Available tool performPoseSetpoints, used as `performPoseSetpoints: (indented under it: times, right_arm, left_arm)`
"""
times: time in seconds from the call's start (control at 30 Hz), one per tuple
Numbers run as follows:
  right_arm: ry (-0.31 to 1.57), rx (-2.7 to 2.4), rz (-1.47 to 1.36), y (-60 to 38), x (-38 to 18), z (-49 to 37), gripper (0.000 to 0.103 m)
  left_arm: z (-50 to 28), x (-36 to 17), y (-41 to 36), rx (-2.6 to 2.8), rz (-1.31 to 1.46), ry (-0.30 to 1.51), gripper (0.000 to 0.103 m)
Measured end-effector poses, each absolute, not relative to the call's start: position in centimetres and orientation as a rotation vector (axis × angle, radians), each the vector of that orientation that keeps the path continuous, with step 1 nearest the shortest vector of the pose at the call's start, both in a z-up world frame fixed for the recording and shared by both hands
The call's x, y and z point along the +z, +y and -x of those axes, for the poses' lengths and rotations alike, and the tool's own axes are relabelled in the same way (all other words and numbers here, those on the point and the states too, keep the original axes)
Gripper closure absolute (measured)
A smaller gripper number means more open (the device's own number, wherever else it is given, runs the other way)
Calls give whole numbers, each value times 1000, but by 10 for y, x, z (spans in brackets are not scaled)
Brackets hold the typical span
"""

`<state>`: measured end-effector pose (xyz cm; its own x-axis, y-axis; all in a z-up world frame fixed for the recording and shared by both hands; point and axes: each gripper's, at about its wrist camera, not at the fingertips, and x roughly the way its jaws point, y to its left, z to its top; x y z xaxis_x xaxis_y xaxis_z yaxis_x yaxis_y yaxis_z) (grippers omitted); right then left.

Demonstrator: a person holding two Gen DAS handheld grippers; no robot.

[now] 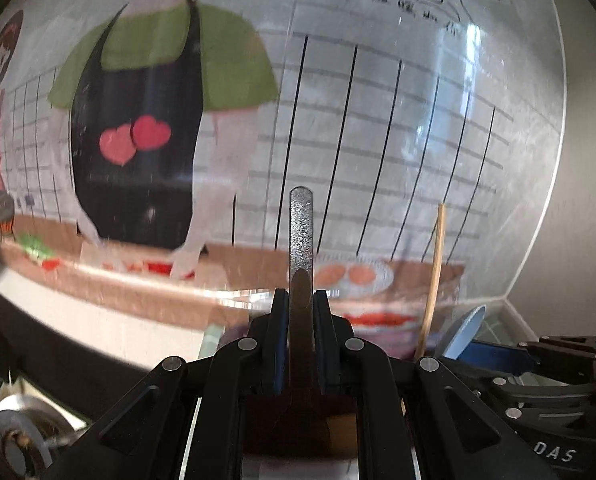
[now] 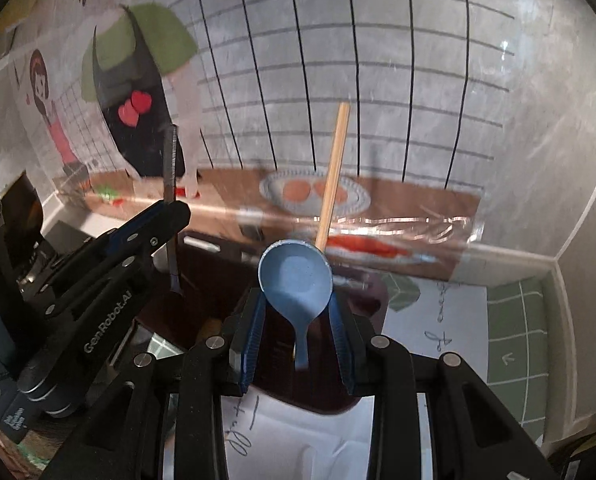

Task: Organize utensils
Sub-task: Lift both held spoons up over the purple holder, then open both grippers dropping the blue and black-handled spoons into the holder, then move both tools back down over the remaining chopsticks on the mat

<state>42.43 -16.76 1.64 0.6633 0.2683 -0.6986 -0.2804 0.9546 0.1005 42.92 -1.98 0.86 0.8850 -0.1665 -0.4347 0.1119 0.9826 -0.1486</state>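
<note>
Behind both grippers stands a glossy wall panel (image 2: 377, 60) printed with a cartoon kitchen: a figure in a green shirt and black apron with two red hearts, a smaller figure in pink, grey tile lines, a brown counter and a plate of orange food. Handwritten characters run along the panel's top in the left wrist view but cannot be read.

Left gripper (image 1: 301, 300): fingers pressed onto a flat, textured metal utensil handle (image 1: 301, 232), which stands upright between them. Right gripper (image 2: 296, 312): fingers part-spread, pinching a blue spoon (image 2: 296, 280) at its neck, bowl upward and facing the camera. A wooden chopstick (image 2: 333, 172) leans just behind the spoon, tilted to the right.

Below the spoon lies a dark reddish container (image 2: 218, 292); its compartments cannot be told apart. White paper (image 2: 437, 320) with handwriting and a green tiled mat (image 2: 517, 320) cover the desk to the right, where open room remains. The left gripper, marked "GenRobot.AI", crowds the spoon's left side. The right gripper's body reads "DAS" in the left wrist view.
</note>
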Motion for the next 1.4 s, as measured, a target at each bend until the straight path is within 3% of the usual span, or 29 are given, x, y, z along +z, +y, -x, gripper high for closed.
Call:
performPoseSetpoints:
  times: [0.13, 0.23, 0.3, 0.53, 0.7, 0.97, 1.4]
  right_arm:
    - [821, 310, 33, -165, 11, -421, 71]
    - [815, 300, 52, -164, 16, -414, 60]
    - [794, 291, 62, -163, 22, -406, 50]
    - [727, 267, 94, -169, 54, -365, 36]
    - [711, 254, 115, -170, 61, -325, 25]
    - [758, 222, 121, -173, 37, -273, 11]
    - [1023, 317, 152, -162, -42, -211, 11]
  left_arm:
    - [-424, 8, -18, -149, 137, 519, 87]
    - [-421, 14, -16, -143, 145, 551, 63]
    - [-417, 20, -14, -152, 152, 570, 41]
    - [-383, 49, -12, -150, 128, 570, 34]
    - [-343, 68, -11, -147, 90, 553, 13]
    - [-287, 59, 8, -155, 61, 617, 9]
    - [-230, -25, 34, -235, -25, 875, 9]
